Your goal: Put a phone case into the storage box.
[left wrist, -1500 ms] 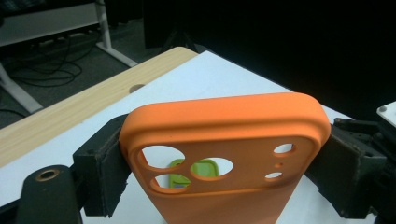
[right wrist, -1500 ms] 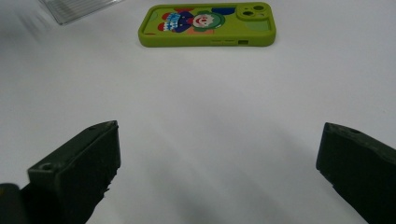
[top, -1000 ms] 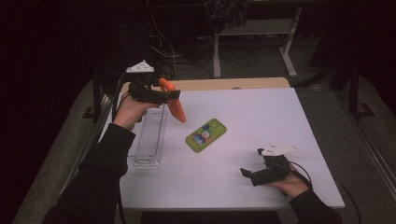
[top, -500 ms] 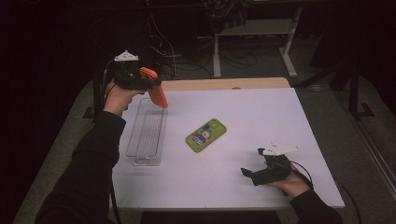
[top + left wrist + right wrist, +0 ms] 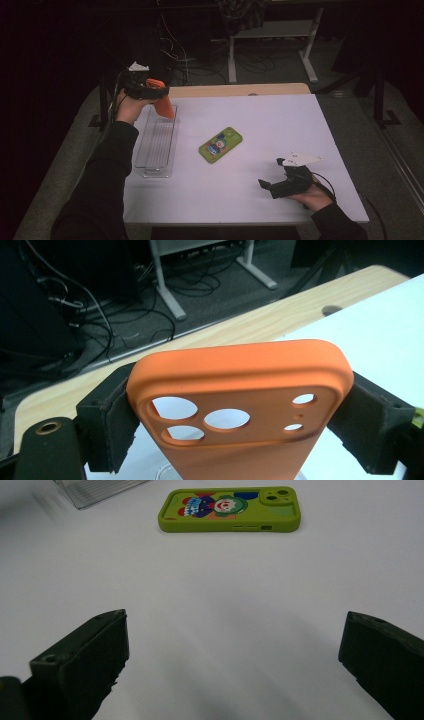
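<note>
Orange phone case (image 5: pixel 240 415) (clamped in left tool (image 5: pixel 235 425)) apparently above clear tray (image 5: pixel 156 145).

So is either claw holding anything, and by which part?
The left claw clamps the orange phone case across its side edges, near the camera cutouts. The right claw holds nothing.

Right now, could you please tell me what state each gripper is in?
Left gripper: shut on the orange case, above the far end of the clear tray.
Right gripper: open, holding nothing, low over the table.
</note>
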The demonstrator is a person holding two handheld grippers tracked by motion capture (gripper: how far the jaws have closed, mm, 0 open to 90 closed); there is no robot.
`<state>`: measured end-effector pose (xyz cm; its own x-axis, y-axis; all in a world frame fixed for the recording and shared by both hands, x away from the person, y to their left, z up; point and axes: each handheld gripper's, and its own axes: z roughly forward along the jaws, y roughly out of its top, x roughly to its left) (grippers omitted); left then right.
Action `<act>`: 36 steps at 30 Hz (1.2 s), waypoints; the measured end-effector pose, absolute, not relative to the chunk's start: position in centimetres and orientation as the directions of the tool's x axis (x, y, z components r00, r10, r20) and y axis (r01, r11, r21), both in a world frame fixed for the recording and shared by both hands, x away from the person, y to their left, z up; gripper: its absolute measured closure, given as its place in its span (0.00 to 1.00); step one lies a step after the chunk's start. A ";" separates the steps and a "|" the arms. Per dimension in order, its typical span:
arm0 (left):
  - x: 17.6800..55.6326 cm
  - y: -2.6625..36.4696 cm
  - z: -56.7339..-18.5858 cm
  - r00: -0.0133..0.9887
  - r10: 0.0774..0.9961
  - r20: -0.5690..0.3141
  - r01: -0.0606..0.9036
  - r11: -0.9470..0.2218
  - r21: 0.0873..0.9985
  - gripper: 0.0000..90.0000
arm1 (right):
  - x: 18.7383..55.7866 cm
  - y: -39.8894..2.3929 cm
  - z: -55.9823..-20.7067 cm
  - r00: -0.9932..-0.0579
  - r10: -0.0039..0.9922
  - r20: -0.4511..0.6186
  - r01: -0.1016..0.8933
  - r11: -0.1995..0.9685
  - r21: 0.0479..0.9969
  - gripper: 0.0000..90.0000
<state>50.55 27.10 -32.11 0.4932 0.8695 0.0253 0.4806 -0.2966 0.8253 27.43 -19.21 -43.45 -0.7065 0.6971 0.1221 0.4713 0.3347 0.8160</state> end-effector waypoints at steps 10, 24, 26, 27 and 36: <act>51.2 27.2 -34.1 0.459 0.888 0.037 0.522 -0.303 0.798 0.16 | 27.4 -19.2 -43.4 -0.710 0.694 0.119 0.466 0.337 0.818 0.00; 51.9 26.4 -35.2 0.424 0.904 0.062 0.547 -0.310 0.778 0.15 | 27.4 -19.3 -43.4 -0.713 0.691 0.117 0.462 0.338 0.820 0.00; 51.9 26.4 -35.3 0.419 0.906 0.058 0.548 -0.304 0.779 0.15 | 27.4 -19.3 -43.4 -0.714 0.691 0.117 0.461 0.338 0.820 0.00; 51.9 26.4 -35.4 0.418 0.907 0.054 0.548 -0.299 0.781 0.15 | 27.4 -19.3 -43.4 -0.714 0.690 0.116 0.460 0.338 0.821 0.00; 52.2 26.4 -35.8 0.405 0.914 0.013 0.542 -0.252 0.802 0.10 | 27.4 -19.3 -43.5 -0.714 0.690 0.118 0.464 0.339 0.819 0.00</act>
